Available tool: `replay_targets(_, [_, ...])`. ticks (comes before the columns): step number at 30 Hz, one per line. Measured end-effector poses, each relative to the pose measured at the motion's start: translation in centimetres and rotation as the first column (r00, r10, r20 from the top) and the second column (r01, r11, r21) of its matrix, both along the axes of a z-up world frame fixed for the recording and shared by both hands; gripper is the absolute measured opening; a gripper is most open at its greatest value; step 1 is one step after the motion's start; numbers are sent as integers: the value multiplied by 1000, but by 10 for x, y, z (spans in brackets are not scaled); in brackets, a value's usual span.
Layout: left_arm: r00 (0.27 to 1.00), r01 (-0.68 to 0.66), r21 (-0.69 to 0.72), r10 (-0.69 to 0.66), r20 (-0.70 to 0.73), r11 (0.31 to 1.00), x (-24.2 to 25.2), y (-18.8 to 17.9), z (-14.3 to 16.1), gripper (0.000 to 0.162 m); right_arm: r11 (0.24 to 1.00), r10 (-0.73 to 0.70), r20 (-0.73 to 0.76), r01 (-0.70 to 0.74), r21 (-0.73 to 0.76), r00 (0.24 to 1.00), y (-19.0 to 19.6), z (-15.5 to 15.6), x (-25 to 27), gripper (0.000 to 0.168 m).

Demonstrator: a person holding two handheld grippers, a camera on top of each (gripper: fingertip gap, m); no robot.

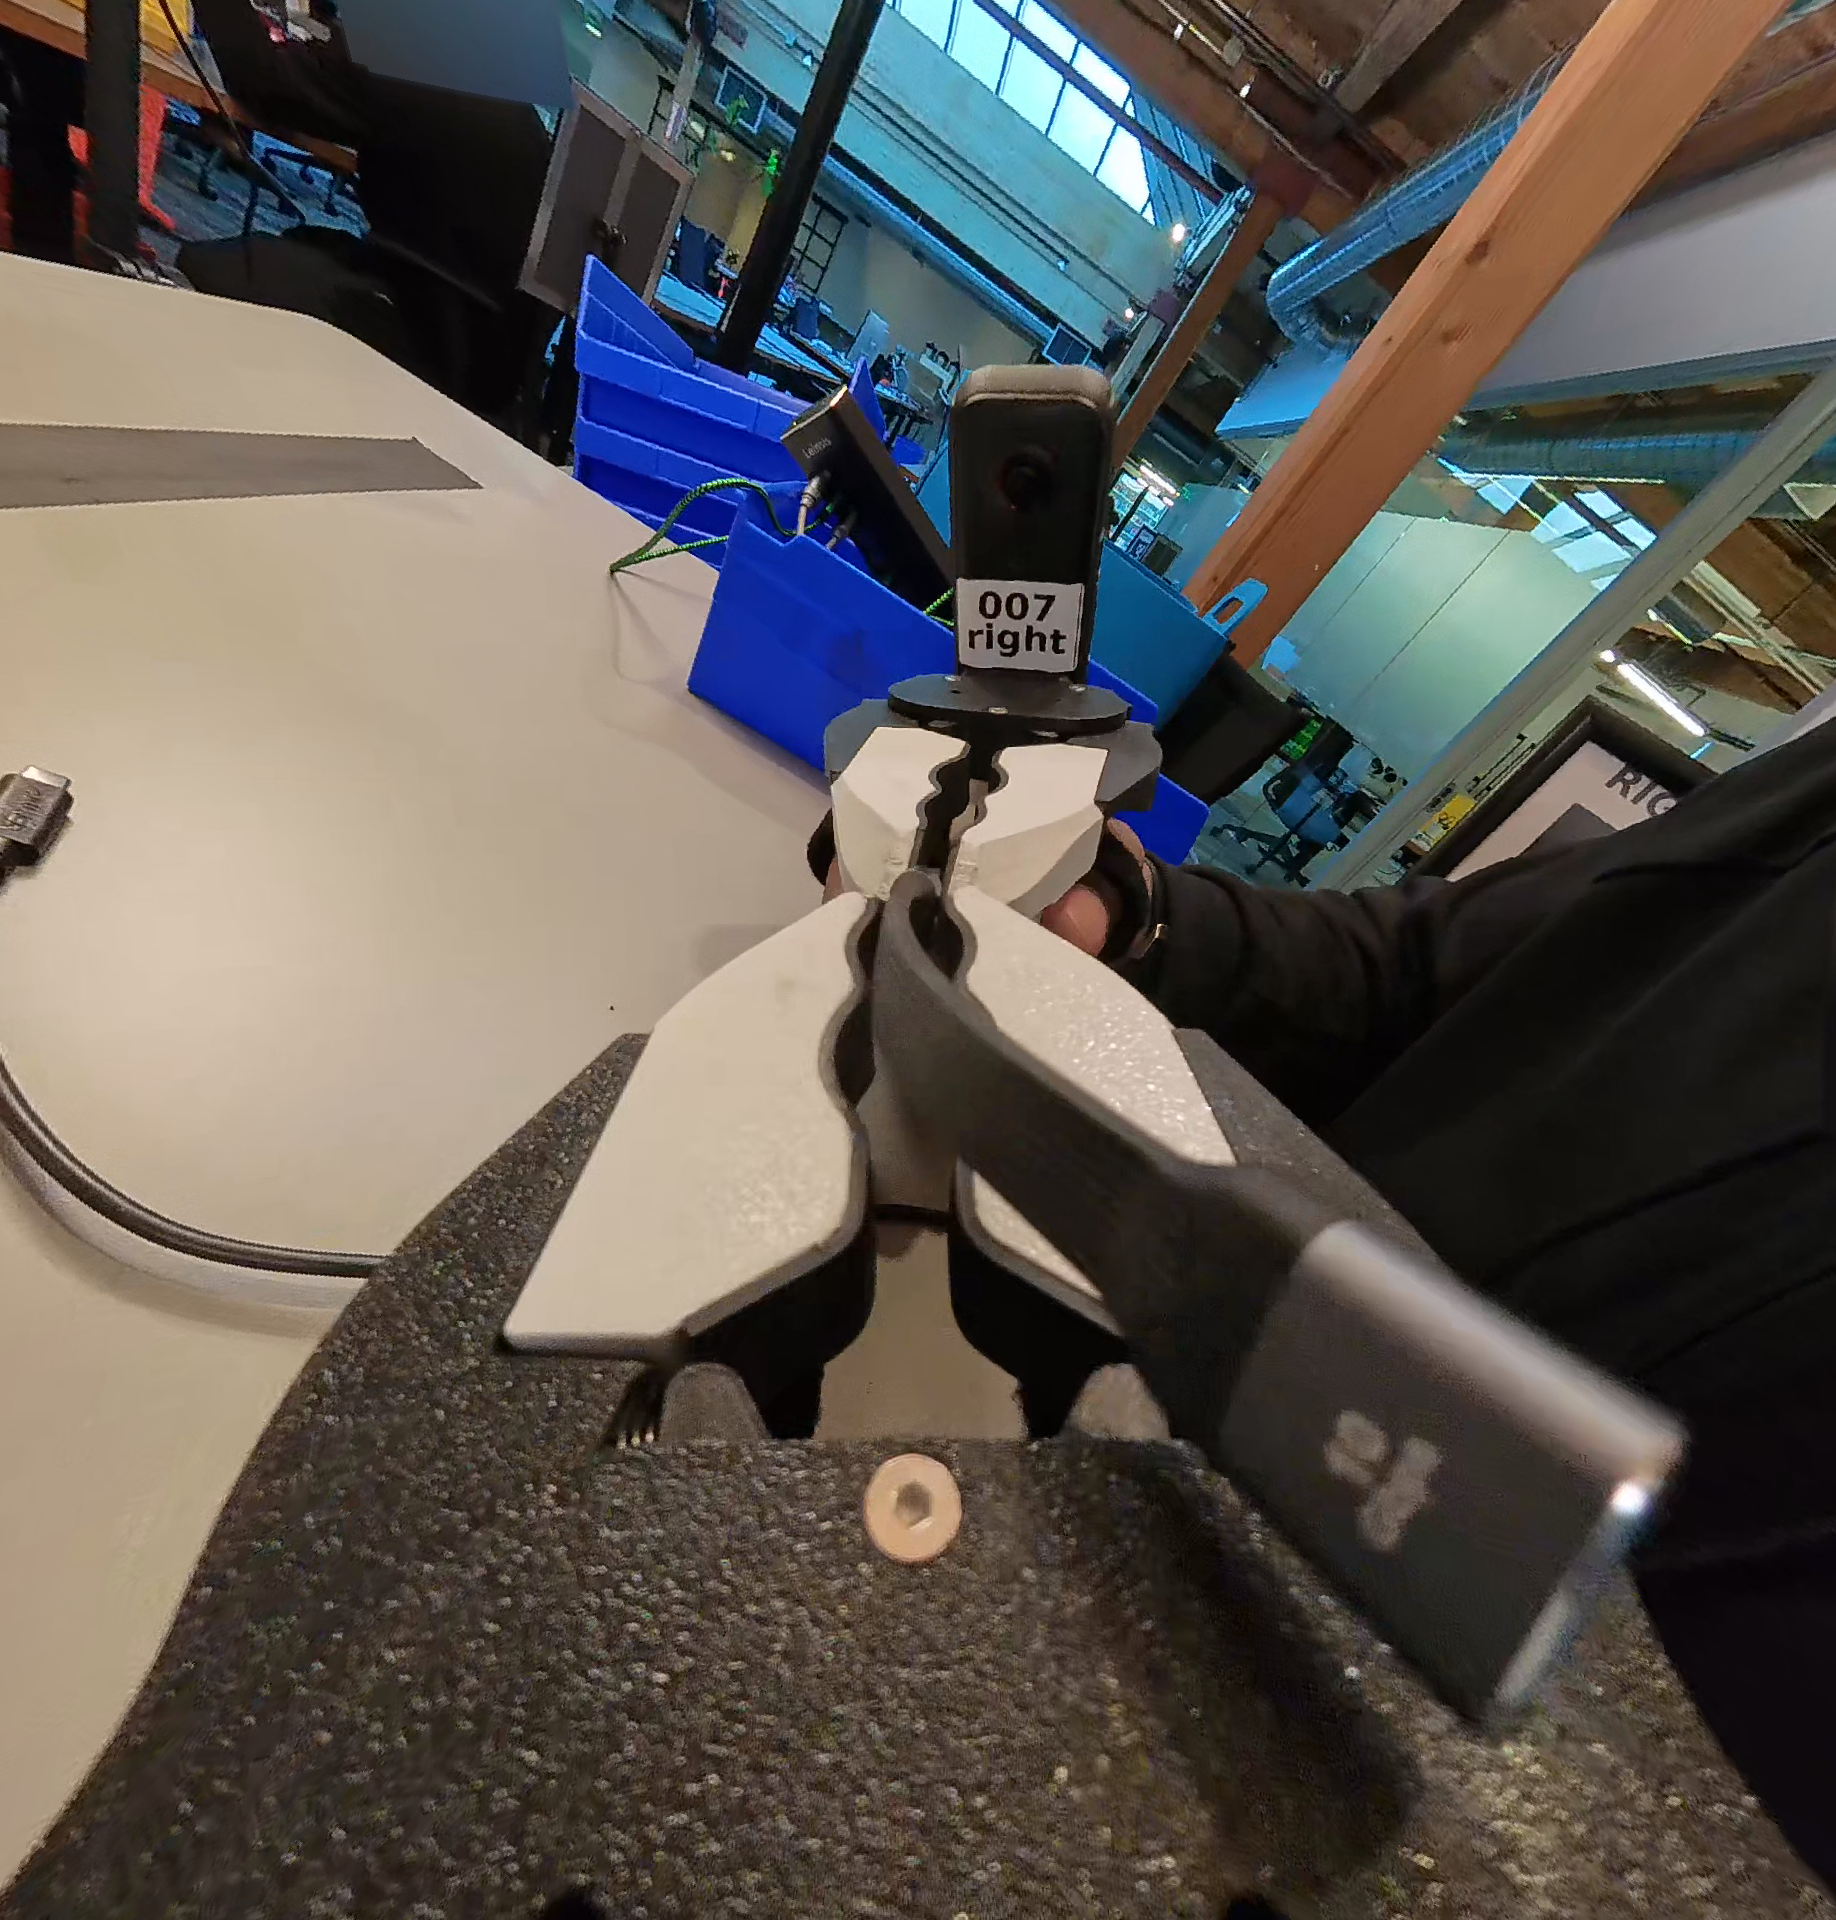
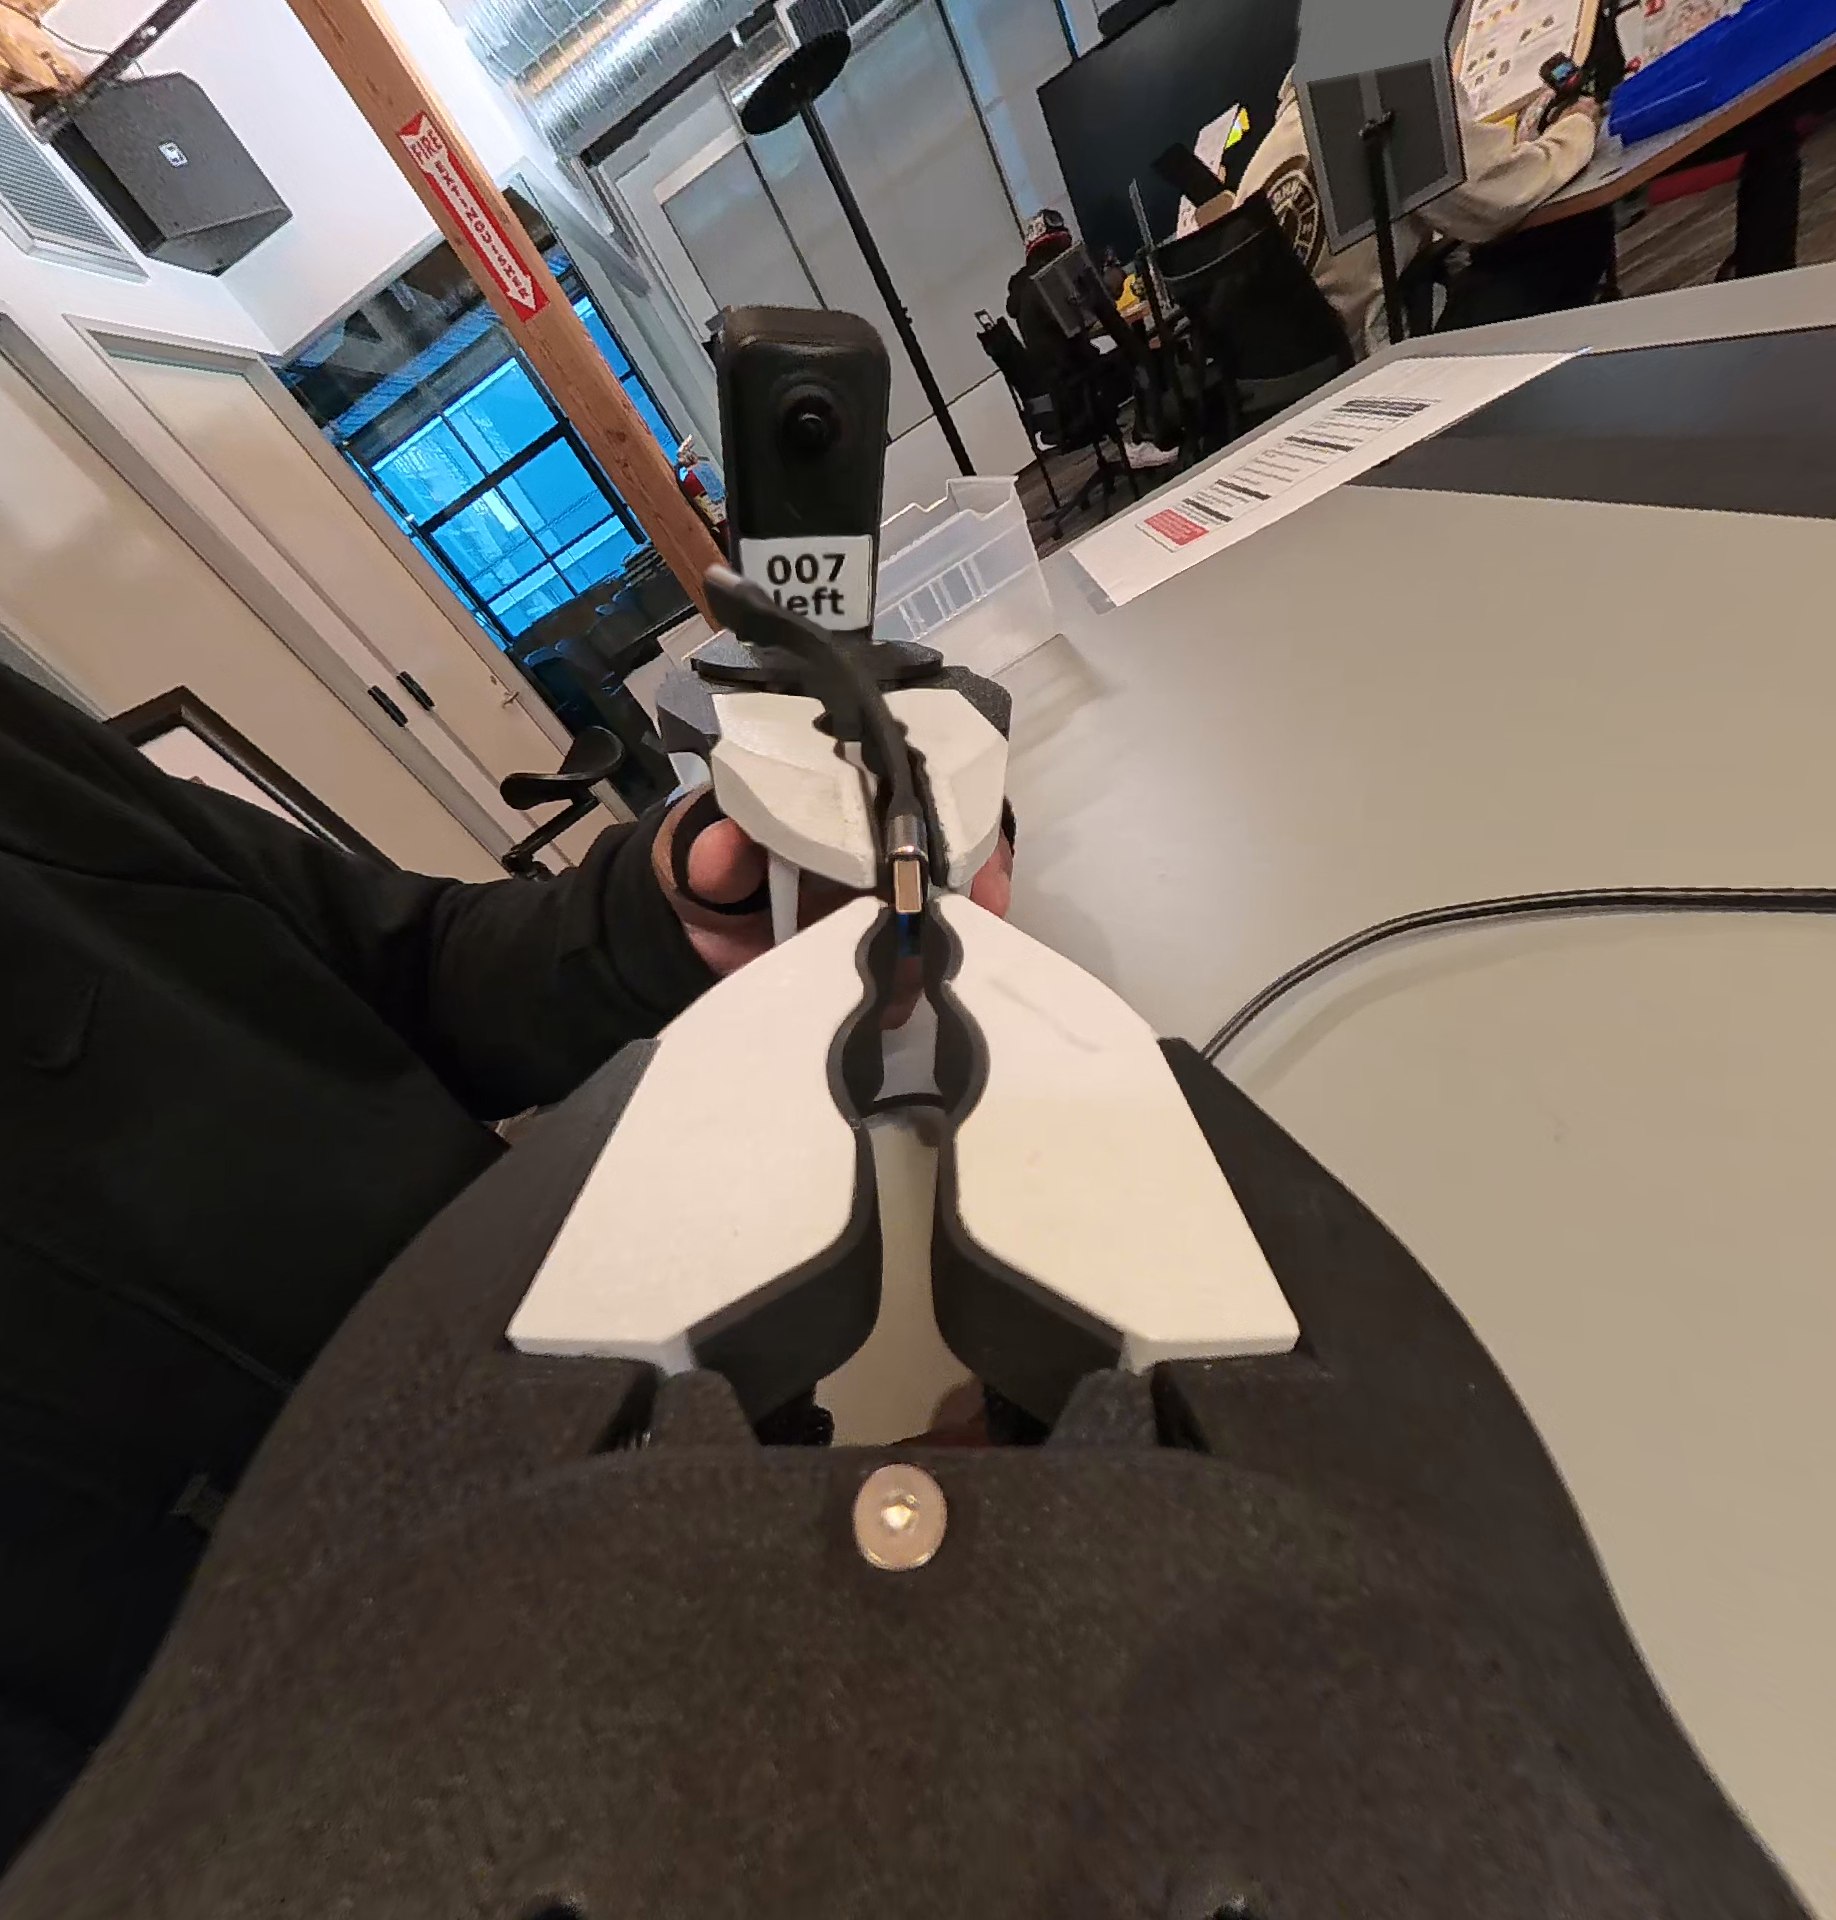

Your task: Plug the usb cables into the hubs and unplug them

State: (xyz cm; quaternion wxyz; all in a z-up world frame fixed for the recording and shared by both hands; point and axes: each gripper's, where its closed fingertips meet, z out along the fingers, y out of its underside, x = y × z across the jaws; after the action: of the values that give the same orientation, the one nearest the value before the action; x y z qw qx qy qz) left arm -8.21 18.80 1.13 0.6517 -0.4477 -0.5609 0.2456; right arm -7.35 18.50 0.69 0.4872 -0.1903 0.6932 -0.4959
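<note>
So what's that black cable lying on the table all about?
The black cable lies flat on the pale grey table, bent in a wide curve. Its free end is a dark, boxy plug with a short metal tip, plugged into nothing. The cord looks smooth and rubbery. Its other end runs out of sight behind the left gripper. Only the table touches it.

The left gripper (image 1: 878,914) is held level with its jaws closed on a cable, tip to tip with the right gripper (image 2: 909,914), whose jaws are also drawn nearly together. Each tool is gripped from below by a hand (image 2: 722,883) in a black sleeve (image 1: 1516,997).
</note>
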Motion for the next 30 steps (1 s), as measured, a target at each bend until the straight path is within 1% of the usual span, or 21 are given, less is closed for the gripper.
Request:
replay_targets(1, [1000,3,-7,-3,-3,1000,0,1,0,10,1000,6,1,-6,5,1000,0,0,0,3])
replay_targets(2, [1000,5,-17,-5,-6,1000,0,1,-1,5,1000,15,1,-15,10,1000,1,-1,1,4])
replay_targets(4, [1000,27,-30,-27,2,999,2,4,-3,8,999,39,-18,-38,23,999,4,-2,2,4])
replay_targets(5, [999,26,-36,-26,22,999,2,3,-6,8,999,39,-50,-37,34,998,4,-5,0,5])
replay_targets(6, [999,23,-44,-21,41,999,2,2,-9,8,999,26,-99,-22,41,995,3,-9,-3,9])
replay_targets(9, [990,13,-109,3,141,994,3,-3,-25,7,997,32,-303,-9,77,952,4,-30,-19,40])
replay_targets(10, [984,22,-136,3,179,990,3,-3,-31,7,995,37,-356,-2,99,934,5,-38,-26,46])
replay_targets(12, [967,49,-174,-3,254,984,4,-2,-44,7,986,73,-426,-2,164,902,12,-55,-36,51])
replay_targets(14, [954,74,-183,-16,298,980,4,1,-53,7,974,92,-529,33,223,844,16,-78,-49,54])
replay_targets(15, [951,81,-181,-22,307,980,4,2,-55,7,966,131,-562,23,259,817,21,-89,-51,57])
replay_targets(16, [950,90,-175,-32,311,980,3,4,-56,7,958,165,-578,8,286,799,26,-97,-51,57])
replay_targets(18, [948,99,-170,-41,315,980,3,6,-58,7,957,203,-580,-35,288,789,31,-100,-45,47])
replay_targets(21, [948,110,-175,-51,315,978,2,8,-60,7,956,256,-607,-103,276,752,39,-105,-34,15])
replay_targets(24, [946,127,-180,-65,318,975,2,11,-61,7,958,263,-600,-134,252,755,39,-103,-27,12])
replay_targets(27, [948,133,-202,-66,310,970,3,11,-61,7,963,258,-540,-169,210,802,38,-89,-24,11])
replay_targets(30, [961,139,-169,-92,261,976,5,12,-51,7,971,232,-464,-175,163,855,34,-72,-23,10])
